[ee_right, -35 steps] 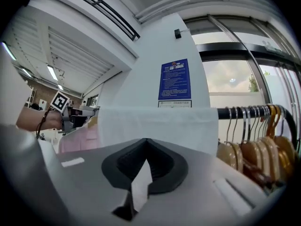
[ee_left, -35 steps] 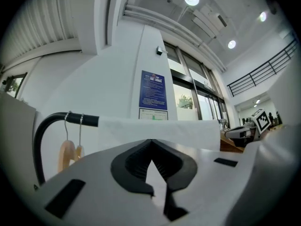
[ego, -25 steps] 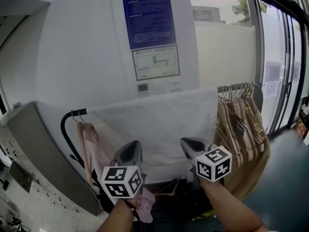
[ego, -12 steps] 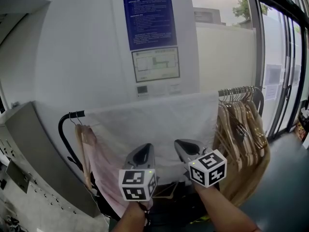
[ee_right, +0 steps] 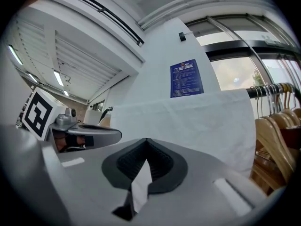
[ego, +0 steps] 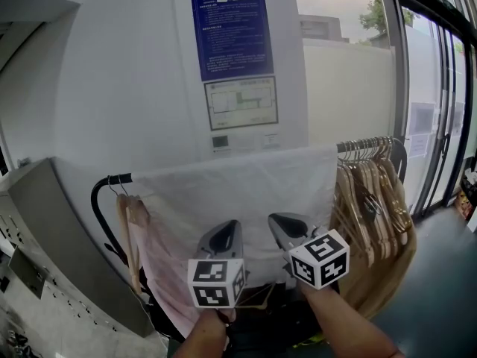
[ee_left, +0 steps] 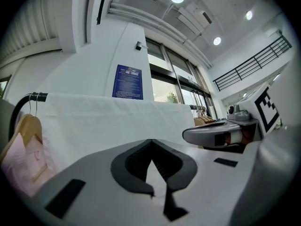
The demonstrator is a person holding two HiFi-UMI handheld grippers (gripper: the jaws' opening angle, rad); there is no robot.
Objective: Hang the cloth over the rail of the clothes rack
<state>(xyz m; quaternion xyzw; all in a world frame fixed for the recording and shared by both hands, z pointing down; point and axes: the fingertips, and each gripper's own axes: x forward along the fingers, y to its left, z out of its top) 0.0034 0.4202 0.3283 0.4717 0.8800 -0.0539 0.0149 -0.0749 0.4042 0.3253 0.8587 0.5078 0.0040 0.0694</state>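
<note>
A white cloth [ego: 238,189] hangs spread over the black rail [ego: 121,177] of the clothes rack, covering most of it. The cloth also fills the middle of the left gripper view [ee_left: 108,121] and of the right gripper view [ee_right: 197,121]. My left gripper [ego: 227,231] is below and in front of the cloth, jaws shut with nothing in them [ee_left: 151,142]. My right gripper [ego: 287,222] hovers beside it, also in front of the cloth and apart from it. Its jaws meet at the tip [ee_right: 146,142] with nothing held.
A pink garment [ego: 153,252] on a hanger hangs at the rail's left end. Several bare wooden hangers [ego: 373,192] crowd the right end. Behind stands a white wall with a blue poster [ego: 231,28]. A grey slanted cabinet [ego: 59,230] is at left, glass doors [ego: 440,125] at right.
My left gripper has moved right, closer to the right gripper. The right gripper shifted slightly left and down. The cloth stays on the rail.
</note>
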